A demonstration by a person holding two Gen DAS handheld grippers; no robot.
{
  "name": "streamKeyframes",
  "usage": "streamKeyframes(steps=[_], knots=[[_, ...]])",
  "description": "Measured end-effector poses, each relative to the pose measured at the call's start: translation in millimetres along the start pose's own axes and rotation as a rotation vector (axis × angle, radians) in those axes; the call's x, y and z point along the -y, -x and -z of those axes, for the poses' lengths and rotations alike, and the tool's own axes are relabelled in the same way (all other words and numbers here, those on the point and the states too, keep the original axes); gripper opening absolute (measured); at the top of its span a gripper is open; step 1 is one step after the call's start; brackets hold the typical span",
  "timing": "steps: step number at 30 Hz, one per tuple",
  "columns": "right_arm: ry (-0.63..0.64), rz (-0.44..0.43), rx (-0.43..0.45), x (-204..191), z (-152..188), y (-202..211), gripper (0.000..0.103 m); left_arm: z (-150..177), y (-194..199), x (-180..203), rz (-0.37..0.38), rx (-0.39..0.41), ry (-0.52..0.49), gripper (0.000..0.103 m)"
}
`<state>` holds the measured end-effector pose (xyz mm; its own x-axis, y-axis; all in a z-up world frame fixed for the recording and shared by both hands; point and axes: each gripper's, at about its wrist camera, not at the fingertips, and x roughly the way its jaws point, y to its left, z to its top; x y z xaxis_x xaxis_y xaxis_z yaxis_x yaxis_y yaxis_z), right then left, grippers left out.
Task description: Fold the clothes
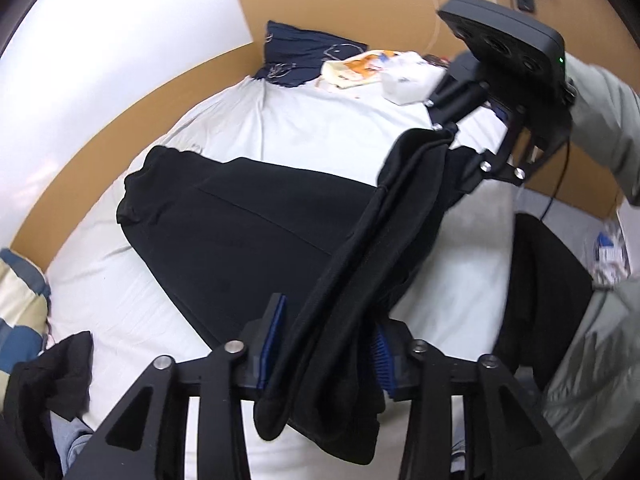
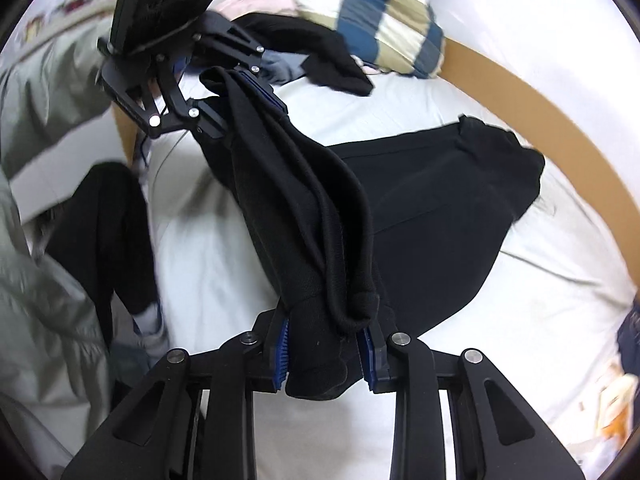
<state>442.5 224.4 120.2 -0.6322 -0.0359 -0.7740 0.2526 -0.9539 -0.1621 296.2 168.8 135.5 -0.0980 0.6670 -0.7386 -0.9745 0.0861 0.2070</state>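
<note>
A white sheet (image 1: 304,128) covers the bed, and on it lies the black garment (image 1: 248,224), 1 edge lifted. The left gripper (image 1: 320,344) and right gripper (image 2: 324,344) both pinch this edge, stretched between them. Probably the fold is underway; next, carry the edge across the garment and release

Your black garment (image 1: 256,216) bunches over both hand-held gripper pads, hiding their contact, your grey sleeve (image 1: 600,120) blurs at the frame edge, the striped blanket (image 1: 20,292) is cut off left.
</note>
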Motion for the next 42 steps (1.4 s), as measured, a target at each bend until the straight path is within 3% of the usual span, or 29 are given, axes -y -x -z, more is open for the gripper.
streamKeyframes(steps=[2,8,13,15,17,19,22,24,26,28,31,35,38,42], knots=[[-0.049,-0.001,0.013,14.2,-1.2,-5.2,0.030,-8.6,-12.1,-21.4,-0.011,-0.015,0.046,0.059],[-0.242,0.028,0.050,60.9,1.6,-33.1,0.036,-21.7,-67.4,-91.6,-0.030,-0.075,0.239,0.075],[-0.362,0.087,0.035,89.7,10.0,-59.6,0.050,-0.8,-103.6,-125.1,-0.058,-0.117,0.417,0.075],[-0.380,0.113,0.062,93.7,14.7,-54.0,0.060,9.1,-111.0,-133.6,-0.063,-0.119,0.453,0.076],[-0.394,0.176,0.111,97.3,16.8,-40.9,0.061,16.2,-103.0,-134.8,-0.074,-0.084,0.481,0.077],[-0.414,0.253,0.169,100.4,17.5,-23.5,0.061,16.3,-85.1,-133.6,-0.146,-0.027,0.486,0.076],[-0.502,0.364,0.245,98.2,14.8,1.8,0.057,6.2,-53.2,-124.7,-0.351,0.070,0.477,0.079],[-0.508,0.305,0.268,82.8,9.6,-2.3,0.049,6.6,-38.2,-112.9,-0.431,0.162,0.513,0.086],[-0.486,0.224,0.268,64.2,4.3,-13.1,0.043,10.7,-38.2,-97.3,-0.439,0.216,0.548,0.087],[-0.468,0.201,0.221,47.2,4.3,-31.5,0.042,15.8,-48.0,-82.0,-0.430,0.215,0.551,0.087],[-0.505,0.195,0.167,46.3,16.7,-56.4,0.041,28.4,-68.8,-72.6,-0.409,0.155,0.579,0.087],[-0.529,0.168,0.159,51.7,23.4,-65.0,0.041,33.4,-91.6,-81.9,-0.381,0.029,0.649,0.089],[-0.485,0.212,0.128,46.3,13.2,-73.7,0.042,38.3,-100.0,-92.0,-0.361,-0.011,0.700,0.098],[-0.432,0.270,0.104,38.9,5.9,-83.0,0.045,45.8,-106.4,-98.4,-0.329,-0.028,0.754,0.101]])
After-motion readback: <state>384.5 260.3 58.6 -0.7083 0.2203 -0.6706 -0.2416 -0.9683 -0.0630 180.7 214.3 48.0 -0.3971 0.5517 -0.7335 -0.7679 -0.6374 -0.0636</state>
